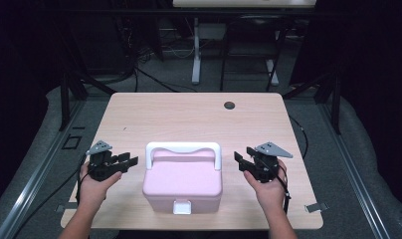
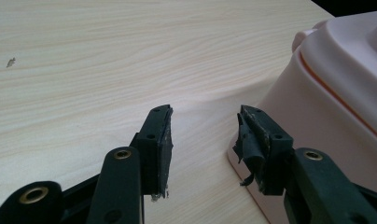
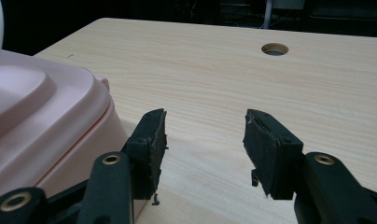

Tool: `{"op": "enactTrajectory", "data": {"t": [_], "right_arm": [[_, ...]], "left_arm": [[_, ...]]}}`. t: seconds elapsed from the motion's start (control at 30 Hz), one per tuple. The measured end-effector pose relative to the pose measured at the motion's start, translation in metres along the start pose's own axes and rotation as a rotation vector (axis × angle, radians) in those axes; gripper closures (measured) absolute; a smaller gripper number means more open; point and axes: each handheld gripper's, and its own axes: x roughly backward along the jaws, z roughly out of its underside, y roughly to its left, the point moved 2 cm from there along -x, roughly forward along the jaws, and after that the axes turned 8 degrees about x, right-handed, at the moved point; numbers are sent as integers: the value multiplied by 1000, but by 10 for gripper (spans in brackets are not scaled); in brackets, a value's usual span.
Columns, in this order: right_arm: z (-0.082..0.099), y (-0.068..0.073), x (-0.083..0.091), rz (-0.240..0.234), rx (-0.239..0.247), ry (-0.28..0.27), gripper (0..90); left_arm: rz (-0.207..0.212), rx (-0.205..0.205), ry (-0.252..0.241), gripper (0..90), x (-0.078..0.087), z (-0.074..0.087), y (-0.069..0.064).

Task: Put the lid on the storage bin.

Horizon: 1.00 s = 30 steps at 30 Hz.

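Left gripper [image 1: 131,160] and right gripper [image 1: 240,158], both spread and empty, flank the pink box [image 1: 182,181] near the surface's [image 1: 189,114] front edge. Risk: uneven closing could shove the box sideways, or worn pads [image 2: 252,140] could slip on its smooth walls.

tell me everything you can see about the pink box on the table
The pink box is a squarish, plastic-looking case with rounded corners and a stepped lid, shut. A white handle stands up along its far edge, and a white latch sits at the middle of its near side. An orange line runs along the lid seam. It rests flat on the wooden table, near the front edge, between the two grippers. Nothing else touches it.
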Motion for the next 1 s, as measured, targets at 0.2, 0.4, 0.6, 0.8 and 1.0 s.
{"op": "enactTrajectory", "data": {"t": [0.2, 0.4, 0.6, 0.8, 1.0], "right_arm": [[3, 1, -3, 3, 2, 2, 486], [7, 2, -7, 1, 7, 17, 486], [10, 1, -10, -1, 8, 25, 488], [11, 1, -11, 0, 10, 28, 488], [12, 2, -13, -2, 12, 34, 488]], "left_arm": [[5, 14, 0, 538, 0, 3, 5], [2, 18, 16, 538, -5, 6, 5], [7, 17, 23, 533, -7, 8, 3], [10, 4, 38, 531, -12, 11, 0], [10, 8, 33, 529, -11, 10, 0]]}}
